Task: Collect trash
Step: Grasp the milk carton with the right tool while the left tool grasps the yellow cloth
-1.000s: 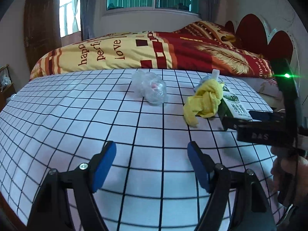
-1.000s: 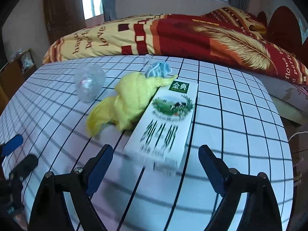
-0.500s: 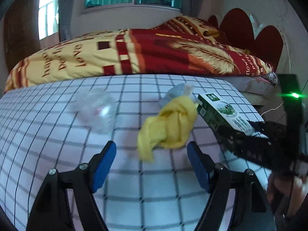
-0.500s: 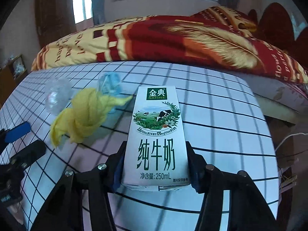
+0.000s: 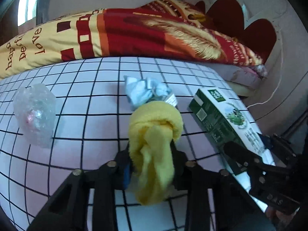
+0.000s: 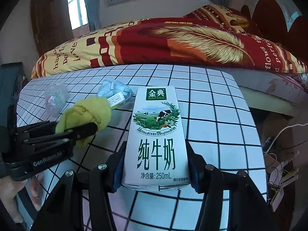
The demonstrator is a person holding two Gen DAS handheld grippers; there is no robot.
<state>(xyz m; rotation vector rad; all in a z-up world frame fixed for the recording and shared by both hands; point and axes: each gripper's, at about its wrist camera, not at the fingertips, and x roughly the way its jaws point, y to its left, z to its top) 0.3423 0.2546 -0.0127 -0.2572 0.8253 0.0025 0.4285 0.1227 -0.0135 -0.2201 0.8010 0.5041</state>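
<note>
Bedroom setup, with a big bed (image 6: 173, 44) under a red and yellow quilt filling the top half of both views and a white gridded tabletop (image 6: 215, 119) pushed up against it, taking the lower half. So far as I can tell the trash run is only getting started: nothing looks binned yet, and I can't even spot a bin or bag in either frame, so where this stuff goes is anyone's guess. Biggest piece is the milk carton (image 6: 156, 134), lying dead centre in the right wrist view with the right gripper (image 6: 154, 165) clamped on its sides near the bottom end, jaws pressing both flanks. It looks held but I'd say it's barely off the surface, if at all. Next is the yellow cloth (image 5: 154, 144), a knotted wad in the middle of the left wrist view, and the left gripper (image 5: 151, 159) has just been closing, its jaws now pinching the cloth's lower half. That's two items gripped, zero delivered. Left over on the tabletop: a crumpled clear plastic bag (image 5: 35, 113) at the left edge of the left view, well apart from the rest, and a scrunched pale blue wrapper (image 5: 146, 91) just above the yellow cloth, touching or nearly touching it. Both of those need a second trip, I reckon, since both hands are full.
</note>
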